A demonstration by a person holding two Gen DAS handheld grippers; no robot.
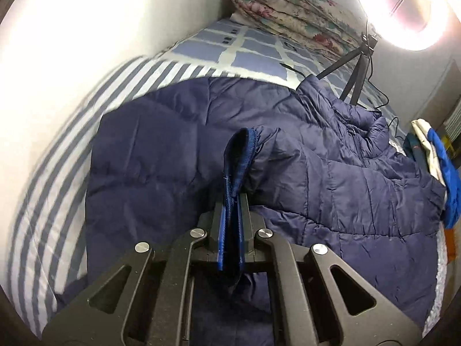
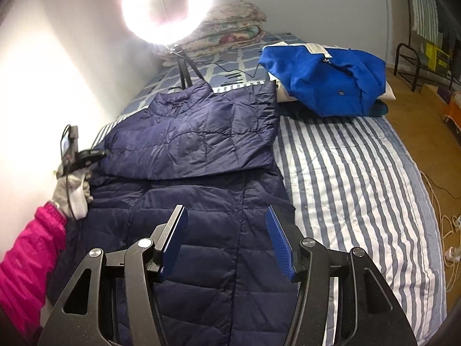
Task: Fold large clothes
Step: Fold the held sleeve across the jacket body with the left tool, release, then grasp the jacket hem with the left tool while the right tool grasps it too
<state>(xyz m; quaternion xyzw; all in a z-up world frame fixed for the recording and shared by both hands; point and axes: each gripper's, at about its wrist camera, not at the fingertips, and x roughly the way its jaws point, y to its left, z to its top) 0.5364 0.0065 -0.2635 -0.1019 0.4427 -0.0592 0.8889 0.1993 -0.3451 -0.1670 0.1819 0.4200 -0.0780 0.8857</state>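
Note:
A navy quilted puffer jacket (image 1: 331,178) lies spread on the striped bed, its upper part folded over its lower part (image 2: 201,132). My left gripper (image 1: 232,199) is shut on the jacket's ribbed sleeve cuff (image 1: 240,150), which stands up between the blue pads. In the right wrist view a gloved hand (image 2: 72,184) with a pink sleeve (image 2: 28,253) holds that gripper at the jacket's left edge by the wall. My right gripper (image 2: 226,213) hangs open just above the jacket's lower part, nothing between its fingers.
A bright ring light (image 2: 168,5) on a tripod (image 2: 184,72) stands on the bed beyond the jacket, with a folded floral quilt (image 1: 294,17) behind. A blue garment (image 2: 325,77) sits at the far right. The wall runs along the left. Bare striped sheet (image 2: 354,178) and floor cables (image 2: 449,225) lie right.

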